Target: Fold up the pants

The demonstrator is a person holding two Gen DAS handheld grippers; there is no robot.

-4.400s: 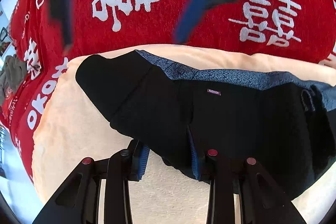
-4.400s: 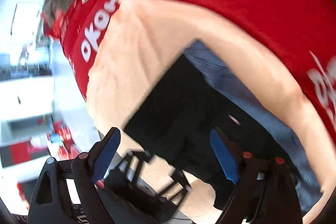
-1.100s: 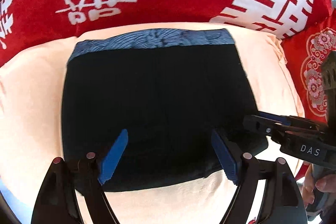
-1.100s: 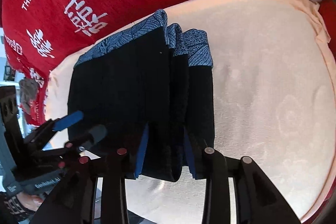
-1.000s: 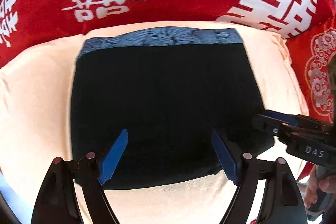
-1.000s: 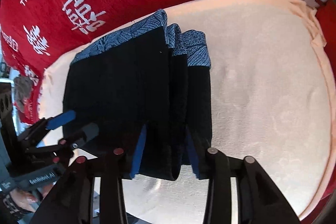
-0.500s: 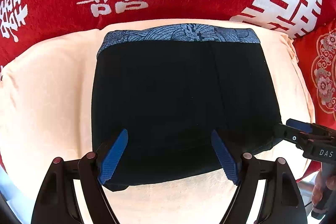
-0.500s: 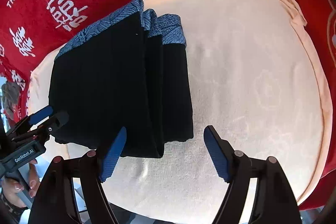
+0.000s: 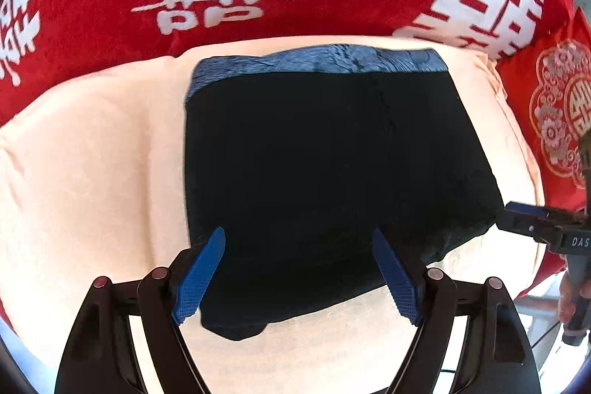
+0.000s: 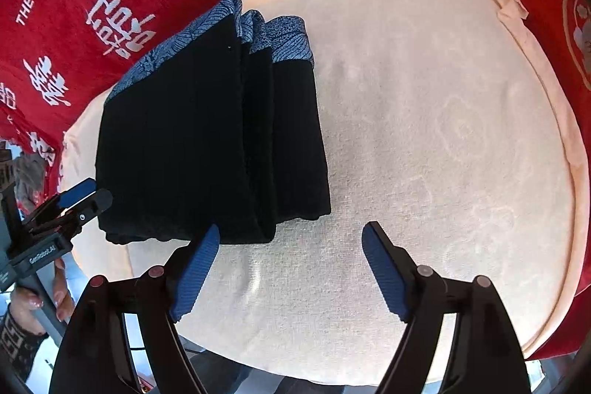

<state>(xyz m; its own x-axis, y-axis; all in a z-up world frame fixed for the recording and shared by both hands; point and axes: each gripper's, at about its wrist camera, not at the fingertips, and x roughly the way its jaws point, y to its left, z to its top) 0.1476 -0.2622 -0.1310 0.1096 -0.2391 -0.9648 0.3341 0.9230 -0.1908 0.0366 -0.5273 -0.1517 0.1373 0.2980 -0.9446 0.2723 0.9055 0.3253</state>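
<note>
Both tools, our left tool [image 9: 298, 277] and right tool [image 10: 289, 271], stand spread and empty, the right's jaws having just opened, over the pants [image 10: 207, 143] lying stacked on the cream towel [image 10: 443, 135], so folding looks finished.

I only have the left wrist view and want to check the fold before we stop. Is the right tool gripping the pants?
Observer: No. The right tool has just been opening; only the cream towel lies between its jaws.
Operator: Is the fold tidy on that side?
Observer: The pants show stacked layers along that edge, and the blue waistbands sit stepped rather than flush.
</note>
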